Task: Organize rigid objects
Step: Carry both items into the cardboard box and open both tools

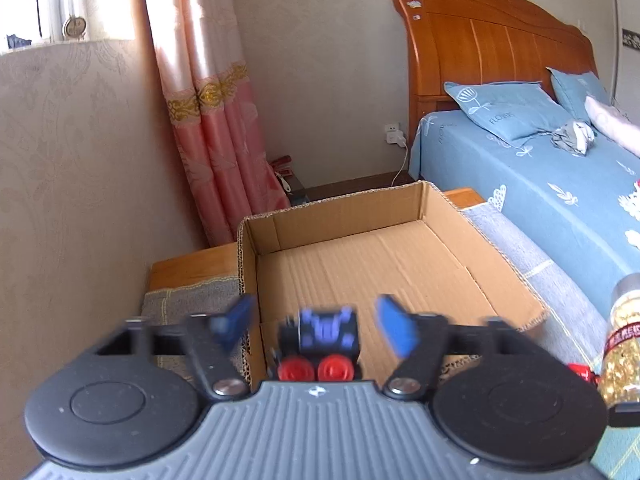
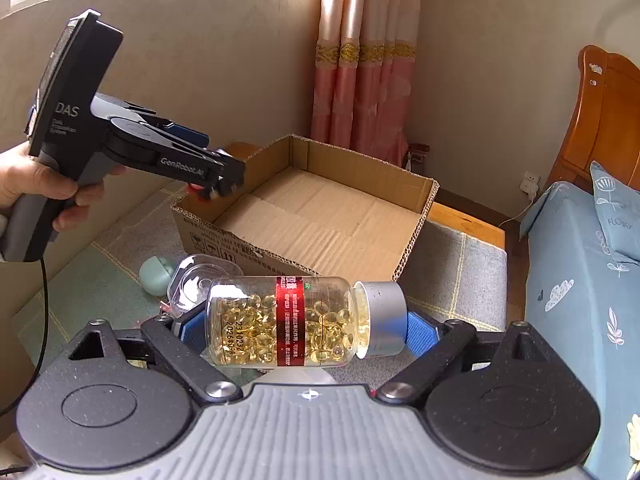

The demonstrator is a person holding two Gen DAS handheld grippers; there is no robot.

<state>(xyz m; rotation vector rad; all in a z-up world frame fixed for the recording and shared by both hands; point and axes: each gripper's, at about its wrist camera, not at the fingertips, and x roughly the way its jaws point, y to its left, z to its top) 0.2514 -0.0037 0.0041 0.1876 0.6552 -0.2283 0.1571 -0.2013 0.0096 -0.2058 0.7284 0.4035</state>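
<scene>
Right now we are in the loading step: things are being carried to the cardboard box (image 2: 320, 216), which sits open on the grey cloth of the worktop (image 2: 460, 272) beside the bed (image 2: 580, 300), its floor bare as far as both views show.

Our right gripper (image 2: 304, 330) holds the capsule bottle (image 2: 296, 320) crosswise, one blue pad on its base and the other on its silver cap, so the jaws stand wide yet are closed on the bottle. It hangs short of the box's near wall. We judge the next move for this hand is to carry the bottle over that wall, lower it toward the floor of the box, then spread the jaws to let it go; the round bottle may roll once free.

Our left gripper (image 1: 316, 326) hovers at the near-left corner of the box with its jaws wide apart. A small toy car (image 1: 320, 344) with red wheels shows blurred between the pads, touching neither, apparently dropping into the box. That hand should next go back for another piece.

On the cloth near the box lie a clear plastic container (image 2: 192, 284) and a small green round thing (image 2: 156, 274), not yet packed.
</scene>
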